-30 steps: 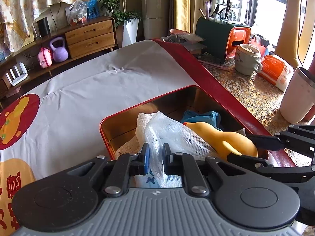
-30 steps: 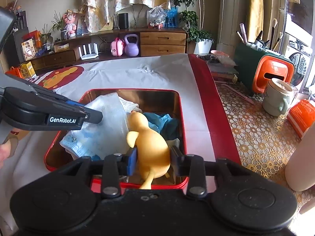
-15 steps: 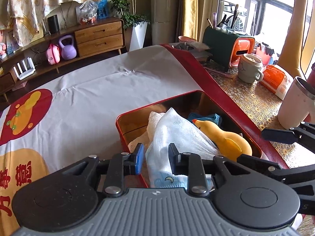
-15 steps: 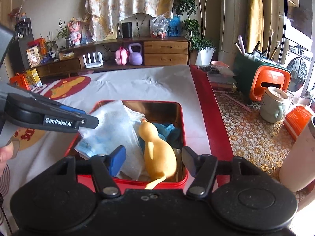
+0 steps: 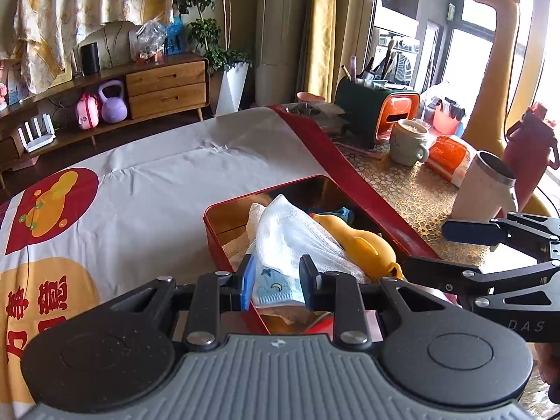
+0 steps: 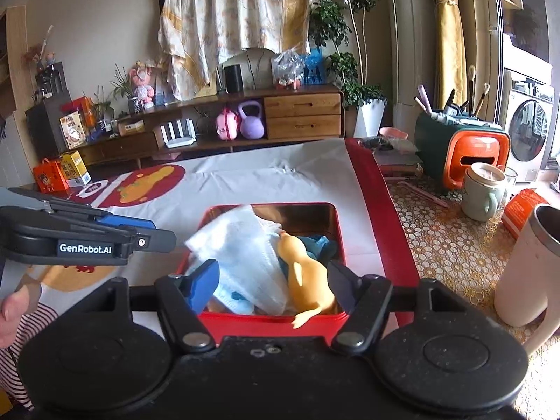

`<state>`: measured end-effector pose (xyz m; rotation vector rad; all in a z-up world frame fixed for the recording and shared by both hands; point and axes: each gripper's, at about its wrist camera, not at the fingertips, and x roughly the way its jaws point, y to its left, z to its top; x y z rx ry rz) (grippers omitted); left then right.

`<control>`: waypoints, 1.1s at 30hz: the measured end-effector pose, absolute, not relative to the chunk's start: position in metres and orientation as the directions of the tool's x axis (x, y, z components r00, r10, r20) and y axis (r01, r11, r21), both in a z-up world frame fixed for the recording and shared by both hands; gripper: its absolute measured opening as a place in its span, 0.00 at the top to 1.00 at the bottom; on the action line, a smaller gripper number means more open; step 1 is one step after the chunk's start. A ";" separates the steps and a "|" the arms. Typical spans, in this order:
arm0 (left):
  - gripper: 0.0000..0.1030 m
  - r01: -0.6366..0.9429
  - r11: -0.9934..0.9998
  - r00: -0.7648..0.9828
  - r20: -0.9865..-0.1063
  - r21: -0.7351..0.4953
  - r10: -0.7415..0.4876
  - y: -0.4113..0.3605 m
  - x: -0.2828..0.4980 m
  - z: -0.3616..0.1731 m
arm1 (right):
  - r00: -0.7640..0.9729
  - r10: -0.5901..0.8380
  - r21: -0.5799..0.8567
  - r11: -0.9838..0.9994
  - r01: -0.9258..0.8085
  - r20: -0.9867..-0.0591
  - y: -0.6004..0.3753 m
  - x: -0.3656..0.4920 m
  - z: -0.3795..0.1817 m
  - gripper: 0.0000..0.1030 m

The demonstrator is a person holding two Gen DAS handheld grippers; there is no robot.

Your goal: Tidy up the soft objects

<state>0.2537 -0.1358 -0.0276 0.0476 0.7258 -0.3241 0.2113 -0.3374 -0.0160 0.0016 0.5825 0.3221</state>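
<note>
A red metal tin (image 5: 224, 245) (image 6: 341, 231) sits on the white and red tablecloth. Inside lie a white gauze cloth with a blue printed edge (image 5: 290, 241) (image 6: 245, 259), a yellow soft duck (image 5: 360, 245) (image 6: 308, 273) and a teal cloth (image 6: 320, 245). My left gripper (image 5: 274, 285) is open, just above the tin's near edge, with the gauze cloth seen between its fingers. My right gripper (image 6: 274, 285) is wide open above the tin's near rim; the duck lies loose in the tin. Each gripper shows in the other's view, the right one (image 5: 465, 245) and the left one (image 6: 105, 241).
To the right of the tin on the patterned table stand a white steel-lined cup (image 5: 484, 189) (image 6: 528, 262), a green mug (image 5: 407, 141) (image 6: 484, 189), an orange packet (image 5: 449, 159) and a green and orange organizer (image 6: 462, 150). A sideboard lies beyond the table.
Both grippers have opened, letting go of the gauze cloth and the duck, which now rest in the tin. Both grippers have drawn back and up from the tin.
</note>
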 end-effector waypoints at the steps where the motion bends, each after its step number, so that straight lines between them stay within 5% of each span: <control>1: 0.72 0.310 0.948 0.703 -0.654 -0.072 -0.279 -0.134 0.249 -0.025 | 0.789 0.302 0.091 0.949 -0.302 -0.535 -0.337 0.208 -0.015 0.28; 2: 0.69 0.309 0.948 0.705 -0.651 -0.074 -0.281 -0.133 0.245 -0.024 | 0.793 0.301 0.087 0.949 -0.302 -0.529 -0.336 0.204 -0.013 0.28; 4: 0.35 0.307 0.948 0.707 -0.647 -0.084 -0.285 -0.130 0.237 -0.021 | 0.799 0.306 0.086 0.948 -0.308 -0.518 -0.336 0.197 -0.011 0.26; 5: 0.29 0.308 0.947 0.708 -0.644 -0.090 -0.291 -0.128 0.233 -0.020 | 0.799 0.309 0.088 0.947 -0.310 -0.516 -0.335 0.195 -0.009 0.26; 21: 0.18 0.292 0.950 0.773 -0.557 -0.113 -0.303 -0.106 0.163 -0.001 | 0.840 0.331 0.136 0.943 -0.303 -0.430 -0.330 0.139 0.009 0.01; 33: 0.00 0.257 0.957 0.787 -0.544 -0.138 -0.290 -0.092 0.127 0.003 | 0.850 0.320 0.146 0.947 -0.285 -0.418 -0.330 0.110 0.007 0.00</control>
